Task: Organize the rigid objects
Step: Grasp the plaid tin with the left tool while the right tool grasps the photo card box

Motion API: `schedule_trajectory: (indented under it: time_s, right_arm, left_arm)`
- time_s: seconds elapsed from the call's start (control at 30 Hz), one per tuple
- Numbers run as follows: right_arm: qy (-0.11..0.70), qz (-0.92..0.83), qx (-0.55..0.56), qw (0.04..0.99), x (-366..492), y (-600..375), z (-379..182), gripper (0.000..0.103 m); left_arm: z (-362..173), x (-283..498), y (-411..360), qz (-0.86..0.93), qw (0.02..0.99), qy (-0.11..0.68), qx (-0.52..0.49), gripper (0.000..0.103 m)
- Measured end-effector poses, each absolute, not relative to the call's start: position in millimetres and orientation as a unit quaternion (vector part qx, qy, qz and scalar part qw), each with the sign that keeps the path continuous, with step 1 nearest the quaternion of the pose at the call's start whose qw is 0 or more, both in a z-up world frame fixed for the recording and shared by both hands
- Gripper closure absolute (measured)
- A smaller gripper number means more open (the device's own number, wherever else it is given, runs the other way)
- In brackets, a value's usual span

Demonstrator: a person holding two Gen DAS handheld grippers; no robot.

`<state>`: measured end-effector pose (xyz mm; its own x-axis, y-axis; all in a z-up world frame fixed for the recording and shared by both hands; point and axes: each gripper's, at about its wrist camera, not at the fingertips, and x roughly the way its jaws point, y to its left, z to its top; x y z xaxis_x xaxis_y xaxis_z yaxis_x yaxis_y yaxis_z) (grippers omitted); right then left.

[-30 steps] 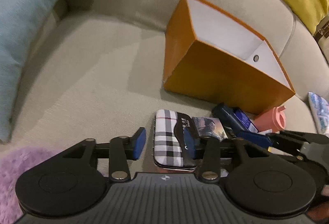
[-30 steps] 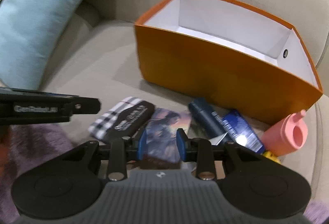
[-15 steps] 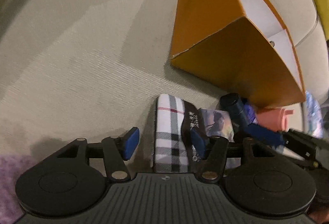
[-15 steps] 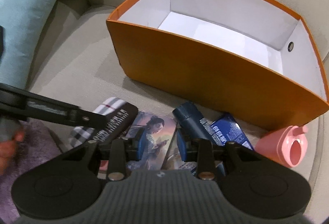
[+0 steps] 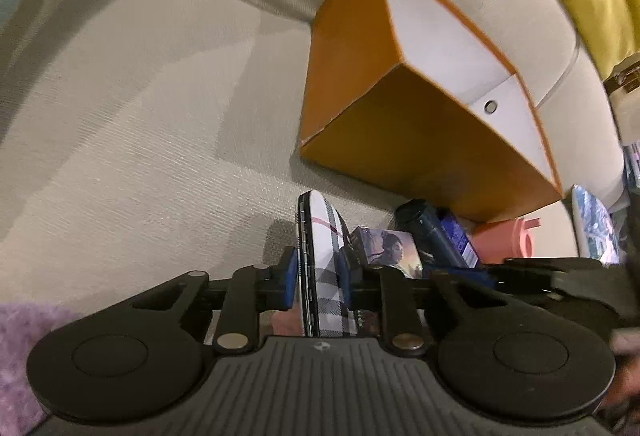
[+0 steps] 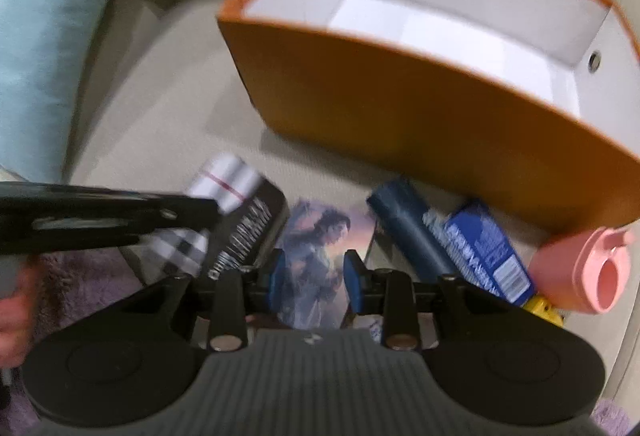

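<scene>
Left wrist view: the plaid case stands on edge, clamped between my left fingers, long axis pointing ahead; the orange box lies ahead and right. Only the right wrist view shows the box's empty floor; my right fingers are half open, straddling the picture card without visible contact.

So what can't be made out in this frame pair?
- Right wrist: black lettering on the plaid case is smeared by motion blur.
- Right wrist: yellow object is mostly hidden behind the blue packet and gripper body.
- Left wrist: orange box floor is hidden by its near wall.
</scene>
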<state>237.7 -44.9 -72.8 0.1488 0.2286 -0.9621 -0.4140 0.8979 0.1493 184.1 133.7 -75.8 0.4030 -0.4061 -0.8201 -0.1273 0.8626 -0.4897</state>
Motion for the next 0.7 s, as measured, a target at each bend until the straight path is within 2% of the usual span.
schedule_trajectory:
  time_s: [0.07,0.1,0.17,0.27,0.33,0.47,0.57,0.7]
  right_arm:
    - [0.621,0.193,-0.095,0.754,242.9,-41.0,-75.1,0.067]
    - [0.627,0.185,-0.096,0.751,247.1,-39.7,-75.7,0.061]
    - [0.643,0.178,-0.081,0.74,256.3,-39.8,-79.0,0.057]
    - [0.665,0.173,-0.048,0.725,271.1,-39.4,-84.8,0.057]
    - [0.681,0.169,-0.027,0.712,281.3,-38.1,-90.7,0.052]
    - [0.725,0.161,0.019,0.67,295.4,-42.8,-112.3,0.04]
    - [0.739,0.148,0.052,0.656,292.1,-48.0,-127.3,0.04]
    - [0.729,0.155,0.029,0.666,285.7,-40.2,-117.1,0.04]
  left_arm:
    - [-72.8,178.1,138.3,-0.08,0.806,0.531,-0.25,0.081]
    - [-72.6,176.3,141.1,-0.078,0.807,0.528,-0.254,0.081]
    - [-75.7,173.4,146.1,-0.075,0.804,0.524,-0.269,0.082]
    - [-78.2,169.8,151.6,-0.072,0.804,0.519,-0.28,0.082]
    - [-78.4,167.8,154.0,-0.073,0.804,0.516,-0.286,0.082]
    - [-79.6,167.2,158.8,-0.076,0.802,0.512,-0.298,0.083]
    - [-81.2,166.2,159.8,-0.076,0.801,0.51,-0.304,0.083]
    - [-82.7,166.7,160.8,-0.075,0.8,0.51,-0.307,0.083]
